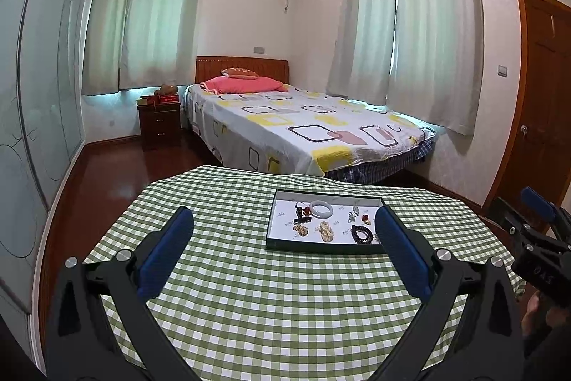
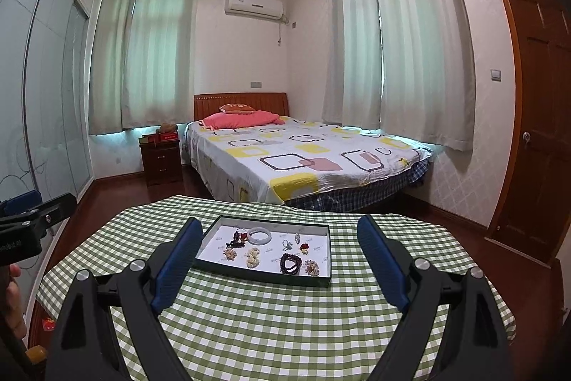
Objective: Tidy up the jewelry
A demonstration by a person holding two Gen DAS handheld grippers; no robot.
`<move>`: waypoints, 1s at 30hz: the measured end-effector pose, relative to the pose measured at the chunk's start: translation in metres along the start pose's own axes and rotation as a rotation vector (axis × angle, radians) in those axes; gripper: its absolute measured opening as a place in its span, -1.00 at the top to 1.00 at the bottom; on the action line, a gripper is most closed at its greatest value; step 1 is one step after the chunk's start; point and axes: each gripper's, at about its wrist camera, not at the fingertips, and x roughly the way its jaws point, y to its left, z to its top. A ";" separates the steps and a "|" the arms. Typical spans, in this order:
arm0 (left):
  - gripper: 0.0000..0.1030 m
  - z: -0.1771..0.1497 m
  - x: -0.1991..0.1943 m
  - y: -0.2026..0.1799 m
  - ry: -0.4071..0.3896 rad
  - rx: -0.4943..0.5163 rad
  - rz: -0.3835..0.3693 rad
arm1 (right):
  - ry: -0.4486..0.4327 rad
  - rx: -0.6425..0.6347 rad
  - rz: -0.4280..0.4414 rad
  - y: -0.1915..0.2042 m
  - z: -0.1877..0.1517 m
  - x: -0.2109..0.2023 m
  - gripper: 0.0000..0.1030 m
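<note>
A shallow dark tray [image 1: 323, 246] with a white floor lies on the green checked table; it also shows in the right wrist view [image 2: 264, 275]. In it lie a pale jade bangle [image 1: 321, 209] [image 2: 259, 235], a dark bead bracelet [image 1: 361, 234] [image 2: 291, 262], cream bead clusters [image 1: 326, 231] [image 2: 252, 256], a small red piece [image 1: 364, 217] [image 2: 303, 246] and other small items. My left gripper [image 1: 285, 220] is open and empty, held above the table short of the tray. My right gripper [image 2: 278, 231] is open and empty, also short of the tray.
The table [image 1: 271, 302] is covered in a green checked cloth. Behind it stand a bed [image 1: 303, 127], a dark nightstand [image 1: 159, 120] and curtained windows. A wooden door [image 2: 535, 131] is at the right. The right gripper's body [image 1: 535, 231] shows at the left view's right edge.
</note>
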 end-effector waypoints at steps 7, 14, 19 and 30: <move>-0.92 -0.001 -0.001 0.004 -0.001 -0.013 0.004 | -0.001 0.000 -0.001 0.001 -0.001 -0.002 -0.67; -0.92 -0.002 0.001 0.005 0.004 -0.016 0.005 | 0.008 0.000 0.001 0.001 -0.002 -0.001 -0.67; -0.92 -0.003 0.001 0.007 0.005 -0.026 0.007 | 0.011 -0.002 0.003 0.001 -0.003 -0.002 -0.67; -0.92 -0.004 0.002 0.009 0.010 -0.034 0.016 | 0.014 0.000 0.002 0.001 -0.002 -0.003 -0.67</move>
